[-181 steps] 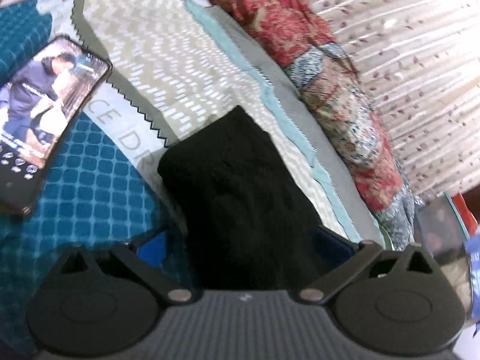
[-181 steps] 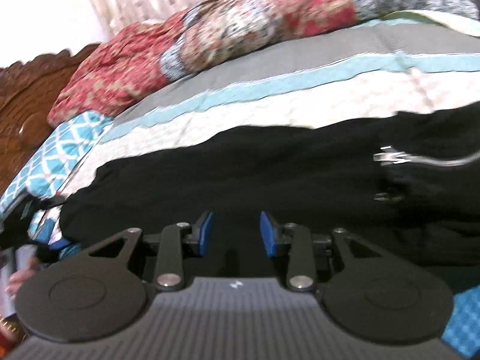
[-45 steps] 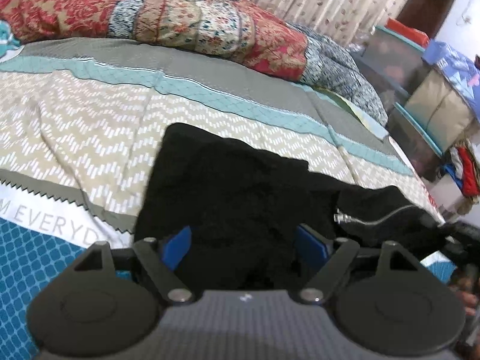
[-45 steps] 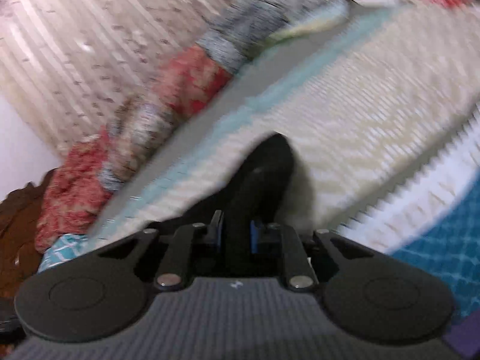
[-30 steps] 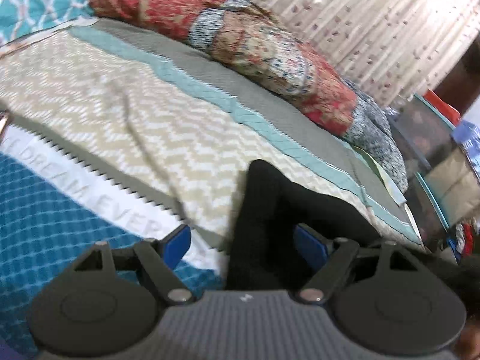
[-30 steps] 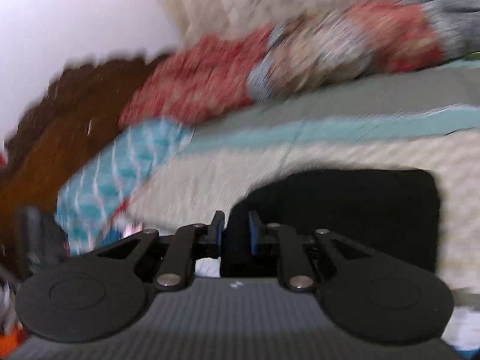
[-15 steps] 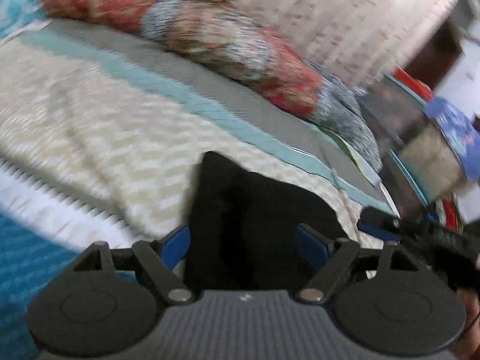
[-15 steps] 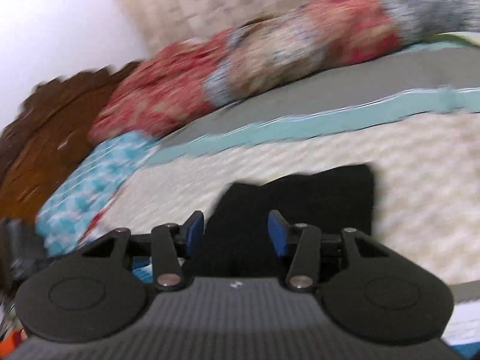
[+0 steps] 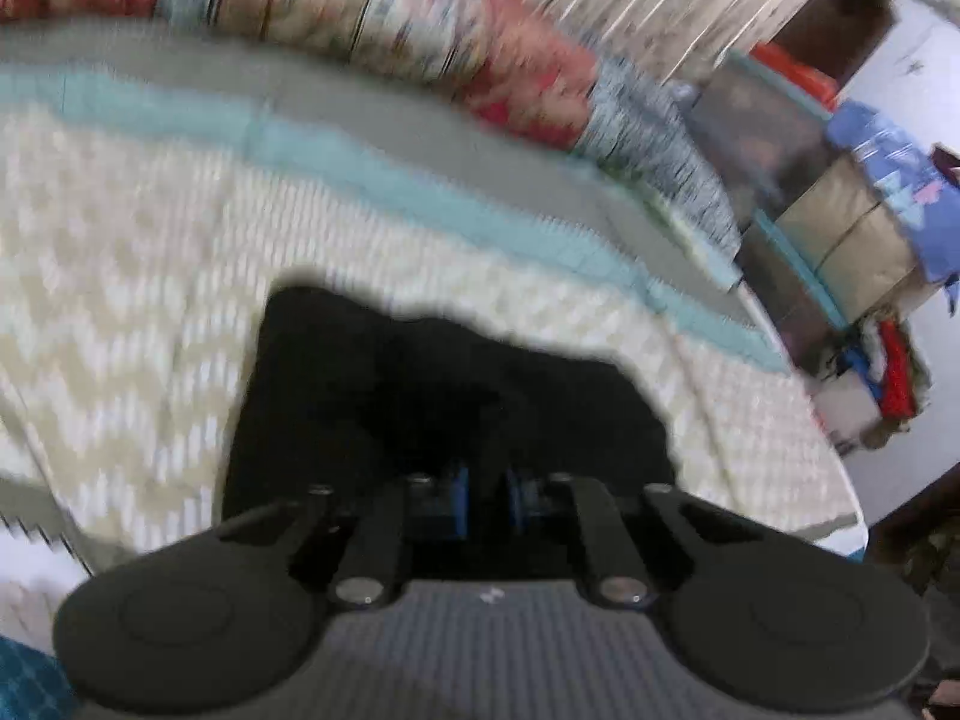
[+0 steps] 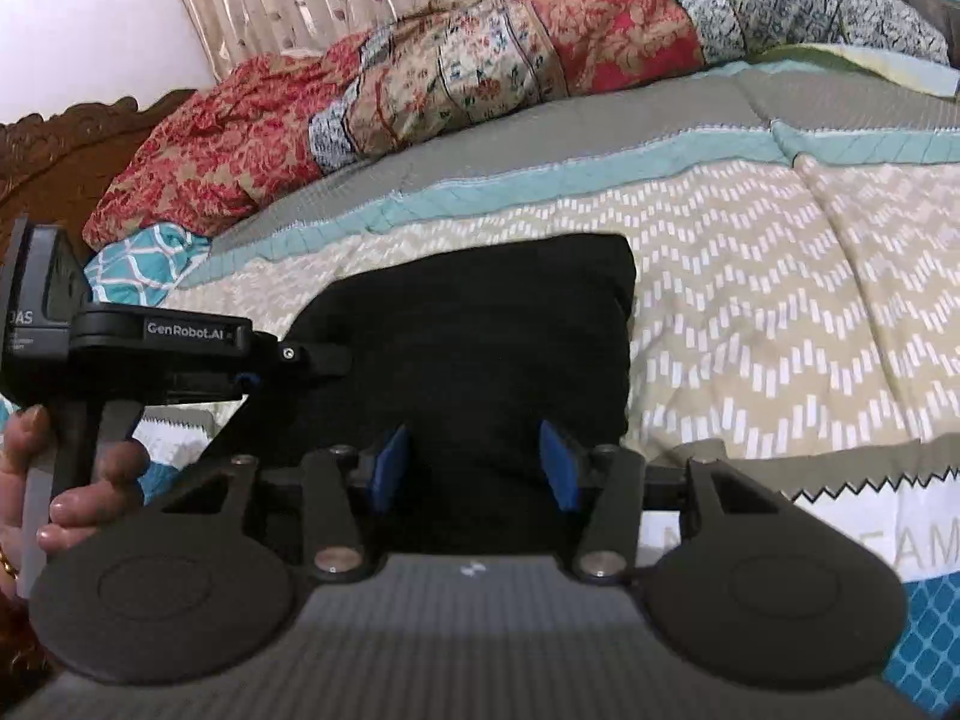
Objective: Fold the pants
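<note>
The black pants lie folded into a compact block on the patterned quilt. My right gripper is open over their near edge, its blue pads on either side of the cloth and not pressing it. My left gripper comes in from the left, held by a hand, its tip at the block's left edge. In the blurred left wrist view the left gripper is shut, with the dark fabric of the pants in the narrow gap between its pads.
A rolled red and floral patchwork blanket lies along the far side of the bed. A carved wooden headboard stands at the left. Stacked storage boxes and clothes stand beyond the bed's end.
The left jaws have gone from wide apart to shut over the pants. The right jaws let go of the cloth and opened a second ago and have stayed apart. Both views have swung.
</note>
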The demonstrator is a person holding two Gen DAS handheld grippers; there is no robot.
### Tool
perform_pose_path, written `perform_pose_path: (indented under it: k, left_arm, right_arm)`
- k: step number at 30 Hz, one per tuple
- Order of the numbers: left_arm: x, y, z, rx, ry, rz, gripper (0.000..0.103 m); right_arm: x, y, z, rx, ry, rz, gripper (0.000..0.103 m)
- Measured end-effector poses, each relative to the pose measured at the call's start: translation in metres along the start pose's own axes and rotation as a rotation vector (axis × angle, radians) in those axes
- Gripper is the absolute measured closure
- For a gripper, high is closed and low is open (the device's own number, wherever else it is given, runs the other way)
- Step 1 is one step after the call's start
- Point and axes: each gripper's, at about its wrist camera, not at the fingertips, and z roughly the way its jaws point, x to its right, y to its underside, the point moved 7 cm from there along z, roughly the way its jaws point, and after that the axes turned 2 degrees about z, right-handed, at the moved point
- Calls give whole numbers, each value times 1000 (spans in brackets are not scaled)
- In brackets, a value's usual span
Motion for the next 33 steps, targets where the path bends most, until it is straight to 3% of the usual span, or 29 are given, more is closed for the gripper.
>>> perform_pose_path:
  k: [3,5,8,11,14,16,19,21,25,28,30,31,32,33]
  left_arm:
    - [24,-22,-48,170,36,99,92]
    - [30,-26,-67,227,7,151,92]
    - [2,-13,-48,136,-105,106,91]
    - [-52,24,-5,-75,-206,-62,80]
    - [-55,28,-22,-12,-146,-145,74]
    - [-47,23,-45,60,-143,-138,57]
    - [-38,15,-69,125,-104,-149,59]
    - [-30,10,-83,154,-46,-157,60]
    - [-7,24,-84,152,50,-95,71]
    - [-4,45,-62,74,11,-42,73]
    - [-10,63,-41,0,-58,-30,75]
    - [-15,68,-34,-24,-102,-20,83]
    - [-18,72,-32,-28,-128,-14,85]
    - [-19,71,-33,-20,-117,-21,85]
  right_arm:
    - [-23,-1,-4,39,-69,-63,51]
    - [-39,0,2,54,-94,-120,51]
    - [-49,10,20,15,-41,-199,50]
    - [-45,13,29,-3,-19,-239,48]
    - [-46,1,10,17,-64,-230,49]
    - [-41,-7,-6,70,-84,-195,49]
    - [-35,-19,-24,120,-99,-146,50]
    - [-39,-24,-30,138,-144,-124,59]
    - [-48,-9,-8,36,-209,-89,65]
    - [-39,24,38,-163,-192,-13,65]
    - [-28,34,53,-166,-236,84,72]
    - [-23,33,55,-170,-243,118,80]
    - [-19,31,57,-184,-239,148,88]
    - [-17,29,57,-195,-251,172,89]
